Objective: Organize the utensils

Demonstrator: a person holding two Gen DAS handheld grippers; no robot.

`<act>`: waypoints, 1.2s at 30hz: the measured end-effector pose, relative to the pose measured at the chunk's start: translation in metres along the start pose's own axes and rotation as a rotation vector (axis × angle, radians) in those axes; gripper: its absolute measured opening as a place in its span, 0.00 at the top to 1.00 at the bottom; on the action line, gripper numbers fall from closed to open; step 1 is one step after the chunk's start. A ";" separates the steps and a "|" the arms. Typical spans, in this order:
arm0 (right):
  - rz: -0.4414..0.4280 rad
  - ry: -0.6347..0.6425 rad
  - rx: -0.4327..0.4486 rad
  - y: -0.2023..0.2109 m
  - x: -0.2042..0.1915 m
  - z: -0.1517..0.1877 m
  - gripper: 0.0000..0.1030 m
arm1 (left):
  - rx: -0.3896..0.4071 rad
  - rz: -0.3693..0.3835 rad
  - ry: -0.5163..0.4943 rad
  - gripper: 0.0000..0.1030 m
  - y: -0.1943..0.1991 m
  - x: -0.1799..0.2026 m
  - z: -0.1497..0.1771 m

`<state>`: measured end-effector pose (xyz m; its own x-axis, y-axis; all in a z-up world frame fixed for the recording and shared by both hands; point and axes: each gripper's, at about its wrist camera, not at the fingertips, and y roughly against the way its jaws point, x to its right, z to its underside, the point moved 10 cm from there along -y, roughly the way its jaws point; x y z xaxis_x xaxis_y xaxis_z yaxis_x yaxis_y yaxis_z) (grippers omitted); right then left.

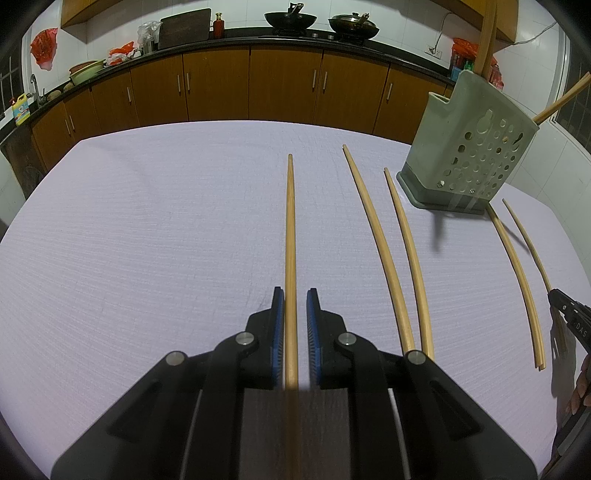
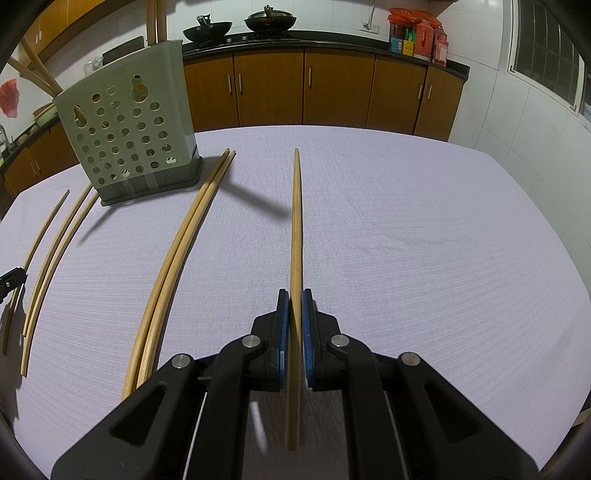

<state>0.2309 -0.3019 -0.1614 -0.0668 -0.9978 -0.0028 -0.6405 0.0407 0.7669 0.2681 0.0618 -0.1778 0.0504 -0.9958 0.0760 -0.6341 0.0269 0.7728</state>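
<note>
Left tool (image 1: 295, 295) sits nearly closed around a single chopstick (image 1: 290, 229): left pad touches it, right pad shows a thin gap, so a real clamp can't be confirmed from the left wrist view. That stick lies flat on the lavender-covered counter (image 1: 147, 229), running straight away from the tool. Right tool (image 2: 294, 295) is clamped on another chopstick (image 2: 296, 221), both blue pads pressed against it, stick pointing forward over the cloth with its near end sticking out behind the pads. Green perforated utensil holder (image 1: 469, 147) stands upright toward the far side of the counter, between the two tools, with a few chopsticks already standing in it (image 1: 485, 33). Loose chopsticks on the cloth: two (image 1: 376, 229) just right of the left tool's stick, lying apart and roughly parallel; a touching pair (image 2: 177, 251) in the right wrist view, starting beside the holder's base and running back toward the camera. Tip of the right tool shows at the right edge of the left wrist view, with part of a hand (image 1: 581, 391) below it. Background: brown cabinets (image 1: 221, 85), two woks (image 1: 290, 20) on the stove, a window (image 2: 546, 62) at right.
</note>
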 end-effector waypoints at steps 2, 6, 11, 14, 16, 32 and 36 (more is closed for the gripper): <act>-0.001 0.000 0.000 0.000 0.000 0.000 0.92 | 0.000 0.000 0.000 0.86 0.000 0.000 0.000; 0.000 0.000 0.000 0.000 0.000 0.000 0.92 | 0.000 0.001 0.001 0.86 0.000 0.000 0.000; -0.001 0.000 0.000 0.000 0.000 0.000 0.92 | 0.000 0.001 0.001 0.86 0.000 0.000 0.000; -0.001 0.000 0.000 0.000 0.000 0.000 0.92 | 0.000 0.001 0.001 0.86 0.000 0.000 0.000; -0.001 0.000 0.000 0.000 0.000 0.000 0.92 | 0.000 0.001 0.001 0.86 0.000 0.000 0.000; -0.039 -0.037 0.001 0.002 0.003 0.001 0.93 | -0.004 -0.026 -0.069 0.92 0.013 0.006 0.017; -0.023 -0.018 0.104 0.026 0.005 -0.015 0.93 | 0.035 -0.017 -0.066 0.92 0.029 0.004 0.007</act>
<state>0.2251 -0.3070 -0.1317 -0.0636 -0.9975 -0.0319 -0.7179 0.0235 0.6957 0.2446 0.0582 -0.1594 0.0115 -0.9997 0.0203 -0.6605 0.0076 0.7508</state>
